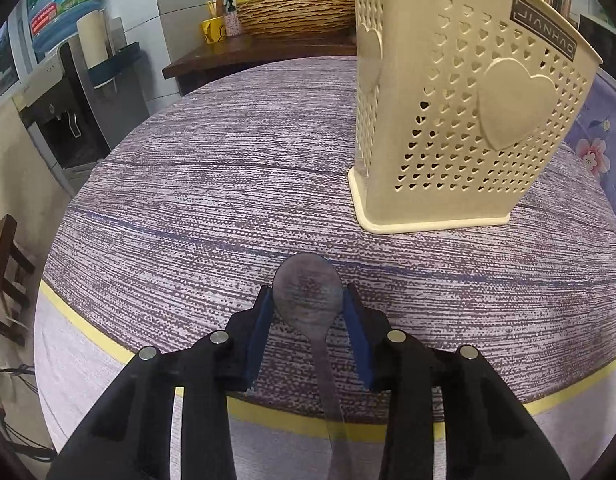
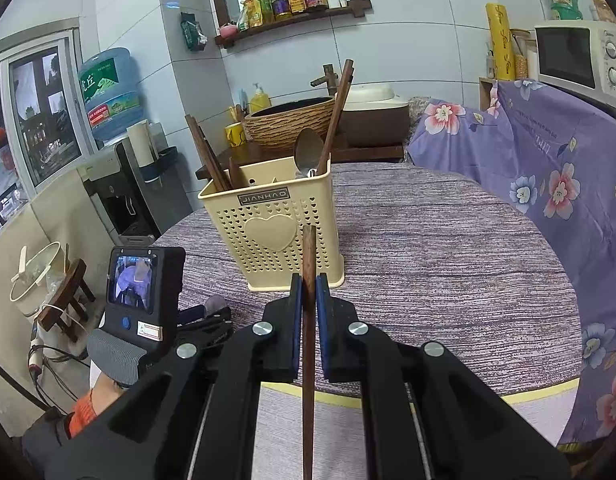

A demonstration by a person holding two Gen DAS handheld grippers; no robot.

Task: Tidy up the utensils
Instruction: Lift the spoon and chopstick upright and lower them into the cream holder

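A cream perforated utensil holder (image 1: 460, 120) with heart holes stands on the purple striped tablecloth (image 1: 211, 184). My left gripper (image 1: 308, 294) is shut on the bowl of a metal spoon (image 1: 308, 292), low over the cloth; its handle runs back toward the camera. In the right wrist view the holder (image 2: 273, 232) contains dark wooden chopsticks (image 2: 209, 160) and a metal spoon (image 2: 308, 150). My right gripper (image 2: 309, 280) is shut on a dark wooden chopstick (image 2: 309, 256), held in front of the holder. The left gripper's camera body (image 2: 141, 284) shows at left.
A wicker-sided basin (image 2: 287, 120) and tap stand on a wooden counter behind the table. A water dispenser (image 2: 119, 184) stands at left. A floral purple cloth (image 2: 548, 168) covers furniture at right, with a microwave (image 2: 580, 60) above. A yellow stripe (image 1: 308, 424) marks the table's near edge.
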